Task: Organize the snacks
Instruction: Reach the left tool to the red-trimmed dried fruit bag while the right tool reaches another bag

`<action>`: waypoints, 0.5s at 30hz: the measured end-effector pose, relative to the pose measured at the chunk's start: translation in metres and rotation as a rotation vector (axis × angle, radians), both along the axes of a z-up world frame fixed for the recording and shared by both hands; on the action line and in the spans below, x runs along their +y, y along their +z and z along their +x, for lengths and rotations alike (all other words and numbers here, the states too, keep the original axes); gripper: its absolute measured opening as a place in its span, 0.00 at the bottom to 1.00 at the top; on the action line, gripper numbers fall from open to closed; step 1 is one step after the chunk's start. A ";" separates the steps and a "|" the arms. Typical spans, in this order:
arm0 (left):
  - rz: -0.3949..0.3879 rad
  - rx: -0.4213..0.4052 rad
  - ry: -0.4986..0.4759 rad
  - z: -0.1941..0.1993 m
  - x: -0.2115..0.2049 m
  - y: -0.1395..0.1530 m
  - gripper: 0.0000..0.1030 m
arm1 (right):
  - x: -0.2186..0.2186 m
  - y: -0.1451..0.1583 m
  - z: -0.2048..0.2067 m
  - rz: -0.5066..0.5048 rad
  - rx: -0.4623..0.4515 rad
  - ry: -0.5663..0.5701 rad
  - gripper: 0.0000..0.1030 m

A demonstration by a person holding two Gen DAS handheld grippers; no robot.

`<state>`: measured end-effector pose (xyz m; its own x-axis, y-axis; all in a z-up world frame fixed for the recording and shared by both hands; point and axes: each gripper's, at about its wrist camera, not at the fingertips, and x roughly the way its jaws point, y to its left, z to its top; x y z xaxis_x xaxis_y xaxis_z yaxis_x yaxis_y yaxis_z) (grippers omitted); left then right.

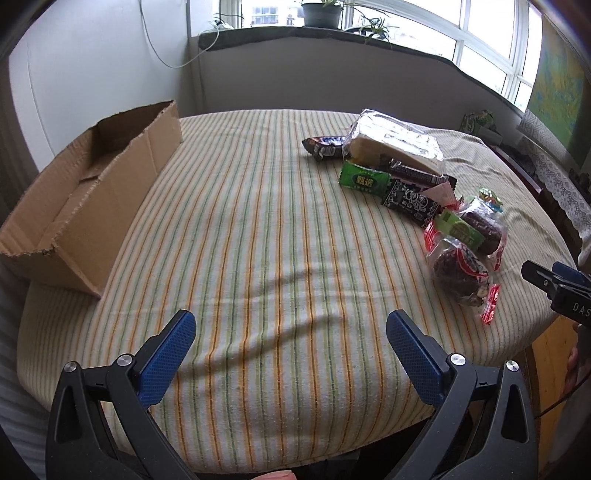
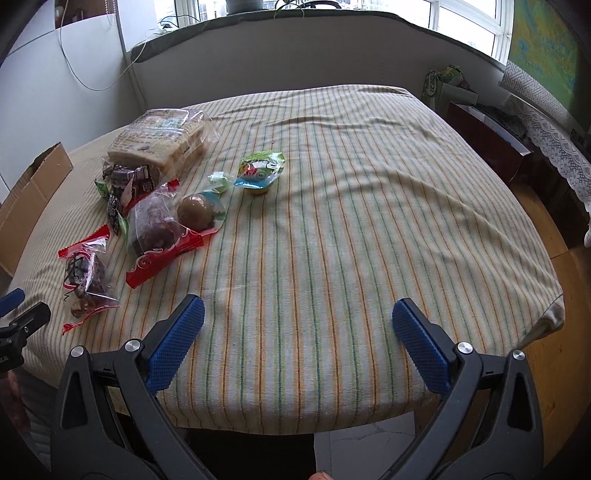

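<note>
The left gripper [image 1: 291, 328] hangs over the near edge of the striped tablecloth [image 1: 258, 221], its blue bumpy fingers [image 1: 168, 363] spread wide apart with nothing between them. The right gripper [image 2: 298, 317] is just the same, wide open and empty.

Only the left view shows the whole cardboard box [image 1: 85, 206]. It sits far off to the left of the jaws, open on top, with torn edges. Ahead and to the right lies the snack pile: a crinkly red-edged cake packet [image 1: 461, 275], then a green candy wrapper [image 1: 364, 179], then a clear bag of sliced bread [image 1: 395, 142].

Only the right view shows a brown egg in a clear packet [image 2: 195, 212] and a small jelly cup [image 2: 260, 173], ahead and left of the jaws. Past the table stands a window sill [image 2: 332, 22] with plants.
</note>
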<state>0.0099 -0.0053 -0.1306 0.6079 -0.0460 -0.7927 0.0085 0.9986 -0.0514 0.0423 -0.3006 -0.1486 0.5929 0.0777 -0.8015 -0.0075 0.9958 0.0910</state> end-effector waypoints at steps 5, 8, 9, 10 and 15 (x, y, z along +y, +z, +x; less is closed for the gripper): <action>0.001 -0.037 -0.025 -0.006 0.000 -0.011 1.00 | 0.005 -0.007 0.002 -0.048 -0.079 0.044 1.00; -0.008 -0.090 -0.026 -0.009 0.002 -0.012 1.00 | 0.004 -0.011 0.003 -0.046 -0.166 0.089 1.00; -0.007 -0.103 -0.017 -0.010 0.001 -0.012 1.00 | 0.004 -0.012 0.005 -0.042 -0.182 0.101 1.00; -0.007 -0.110 -0.004 -0.010 0.000 -0.011 1.00 | 0.004 -0.011 0.007 -0.037 -0.186 0.109 1.00; -0.071 -0.099 -0.022 -0.004 -0.003 0.002 0.99 | -0.012 0.006 0.003 0.107 -0.245 0.113 1.00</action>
